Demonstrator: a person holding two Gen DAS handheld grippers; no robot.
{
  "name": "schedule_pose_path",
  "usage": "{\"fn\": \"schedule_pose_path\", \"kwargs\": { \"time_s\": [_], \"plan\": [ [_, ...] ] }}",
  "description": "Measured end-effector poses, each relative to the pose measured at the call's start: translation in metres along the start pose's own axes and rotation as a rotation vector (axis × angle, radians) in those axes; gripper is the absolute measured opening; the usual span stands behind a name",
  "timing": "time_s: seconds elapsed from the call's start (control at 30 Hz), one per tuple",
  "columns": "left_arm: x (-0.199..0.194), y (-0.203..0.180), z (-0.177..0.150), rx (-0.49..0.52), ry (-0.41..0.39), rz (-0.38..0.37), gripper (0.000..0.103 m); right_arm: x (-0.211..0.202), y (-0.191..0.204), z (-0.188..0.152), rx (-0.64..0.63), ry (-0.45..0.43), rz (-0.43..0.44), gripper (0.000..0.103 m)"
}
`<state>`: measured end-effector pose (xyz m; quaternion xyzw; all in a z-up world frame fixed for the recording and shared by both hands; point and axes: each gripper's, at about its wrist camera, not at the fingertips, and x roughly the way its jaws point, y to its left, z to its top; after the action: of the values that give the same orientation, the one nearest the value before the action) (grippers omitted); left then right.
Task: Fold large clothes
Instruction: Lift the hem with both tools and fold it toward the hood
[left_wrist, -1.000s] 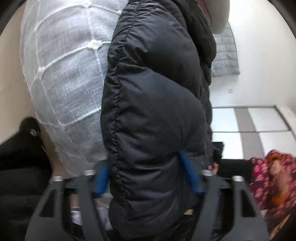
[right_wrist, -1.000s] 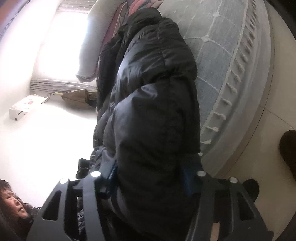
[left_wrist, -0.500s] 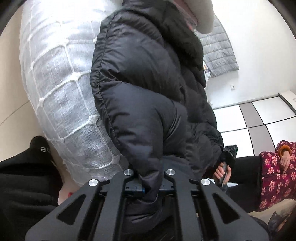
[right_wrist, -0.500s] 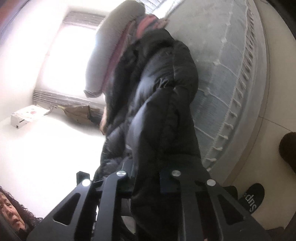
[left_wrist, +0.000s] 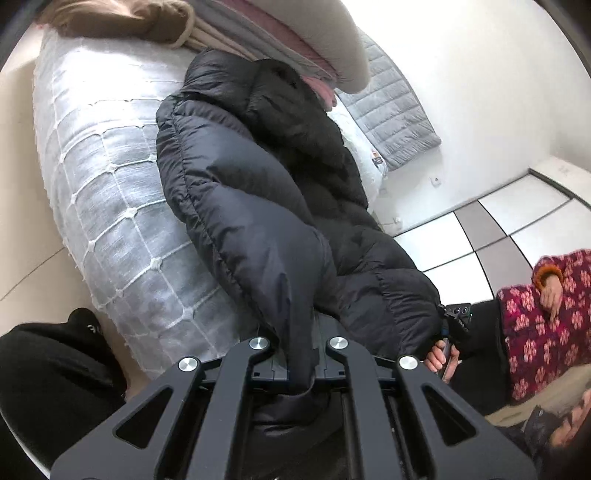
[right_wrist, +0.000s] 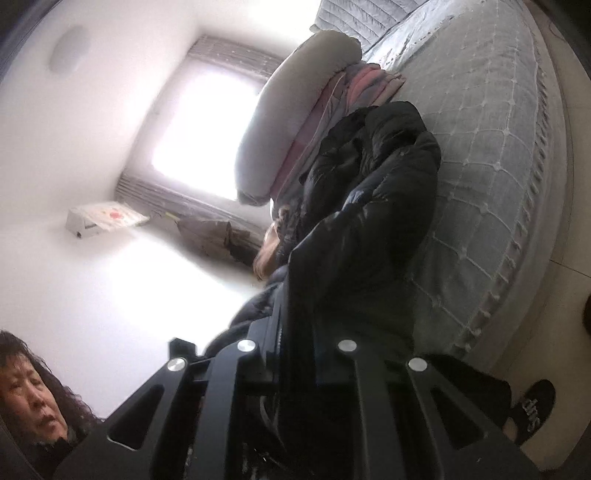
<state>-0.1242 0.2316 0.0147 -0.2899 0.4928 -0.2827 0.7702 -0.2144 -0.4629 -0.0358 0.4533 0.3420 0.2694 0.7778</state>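
My left gripper (left_wrist: 301, 363) is clenched on a fold of the black quilted puffer coat (left_wrist: 258, 192), hem fabric pinched tight between the jaws at bottom centre of the left wrist view. My right gripper (right_wrist: 295, 354) has just been closing and is clamped on another bunch of the same coat (right_wrist: 369, 229), fabric squeezed between the jaws at bottom centre of the right wrist view.

No containers in sight.

The coat runs from both grippers up across the grey bed with white grid-stitched cover (left_wrist: 103, 206), its collar end at upper centre of the left view, resting against a stack of folded bedding, grey pillow on top with pink layers under (left_wrist: 303, 40). A tan fabric bundle (left_wrist: 122, 18) sits at upper left. In the right view the same bed (right_wrist: 491, 155) fills the right side, with the pillow stack (right_wrist: 295, 110) at centre top.

Room: white walls, pale tiled floor, bright window with a radiator below (right_wrist: 207, 122) at upper centre-left of the right view. A white-and-grey panelled wardrobe (left_wrist: 498, 229) is at right of the left view.

Around: a seated person in a red floral jacket (left_wrist: 535, 317) at right edge. My black slipper (right_wrist: 532, 410) shows lower right in the right view. A white flat box (right_wrist: 103, 219) lies by the radiator.
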Motion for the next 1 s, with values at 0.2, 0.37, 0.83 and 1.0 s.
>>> {"fn": "schedule_pose_path", "kwargs": {
  "time_s": [0.2, 0.37, 0.83, 1.0],
  "plan": [
    [0.009, 0.038, -0.03, -0.077, 0.076, 0.03, 0.004, 0.025, -0.049, -0.028, 0.101, 0.193, -0.088, 0.02],
    [0.018, 0.074, -0.038, -0.155, 0.103, 0.006, 0.004, 0.027, -0.062, -0.018, 0.184, 0.208, -0.13, 0.091],
    [0.026, 0.076, -0.04, -0.171, 0.141, 0.012, 0.007, 0.037, -0.03, -0.034, 0.08, 0.225, -0.255, 0.011],
    [0.023, 0.063, -0.039, -0.144, 0.136, 0.02, 0.007, 0.044, 0.006, -0.038, 0.053, 0.199, -0.227, 0.006]
  ]
}}
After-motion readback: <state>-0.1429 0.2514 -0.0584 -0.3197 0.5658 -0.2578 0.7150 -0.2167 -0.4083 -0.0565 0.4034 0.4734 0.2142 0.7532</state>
